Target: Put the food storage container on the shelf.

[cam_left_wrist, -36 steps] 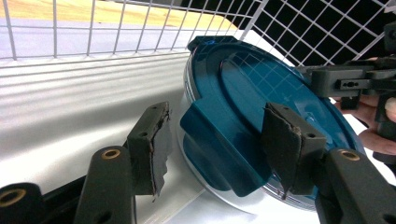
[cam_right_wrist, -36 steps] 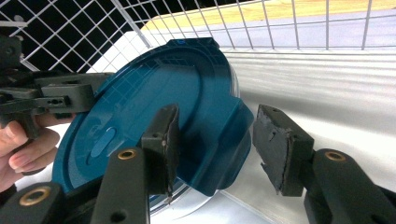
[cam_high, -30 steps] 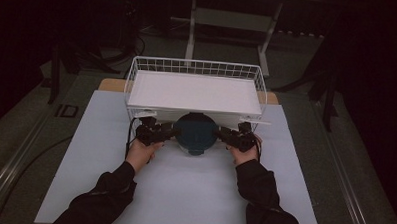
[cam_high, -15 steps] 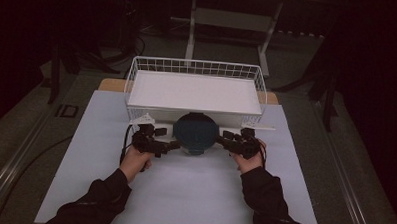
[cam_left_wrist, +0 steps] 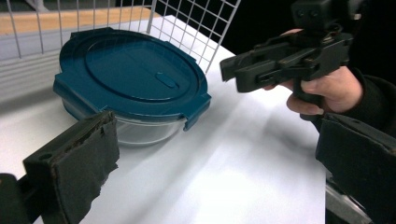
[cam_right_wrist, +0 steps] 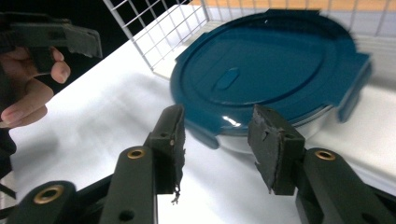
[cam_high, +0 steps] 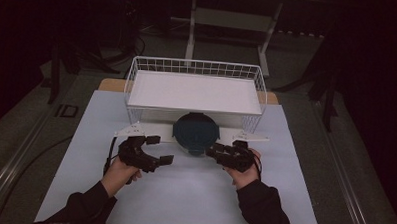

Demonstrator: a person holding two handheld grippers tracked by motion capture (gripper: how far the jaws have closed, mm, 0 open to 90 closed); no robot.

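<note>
A round glass container with a teal clip lid (cam_high: 196, 131) (cam_left_wrist: 130, 74) (cam_right_wrist: 271, 70) sits on the white table just in front of the wire basket. My left gripper (cam_high: 160, 149) (cam_left_wrist: 219, 158) is to its left and a little nearer me; its jaws have just been opening and stand wide with nothing between them. To the container's right, close to its near rim, my right gripper (cam_high: 211, 151) (cam_right_wrist: 218, 137) has been closing its jaws. They are still apart with nothing between the pads, and the container lies just beyond them.
A white wire basket (cam_high: 195, 67) with a white floor stands behind the container. The white table sheet (cam_high: 193, 197) stretches toward me. A metal frame (cam_high: 230, 18) and cables stand in the dark beyond the table.
Both hands have drawn back toward me from the container's sides. The left jaws went from nearly closed at the lid's edge to wide open, while the right jaws narrowed slightly.
</note>
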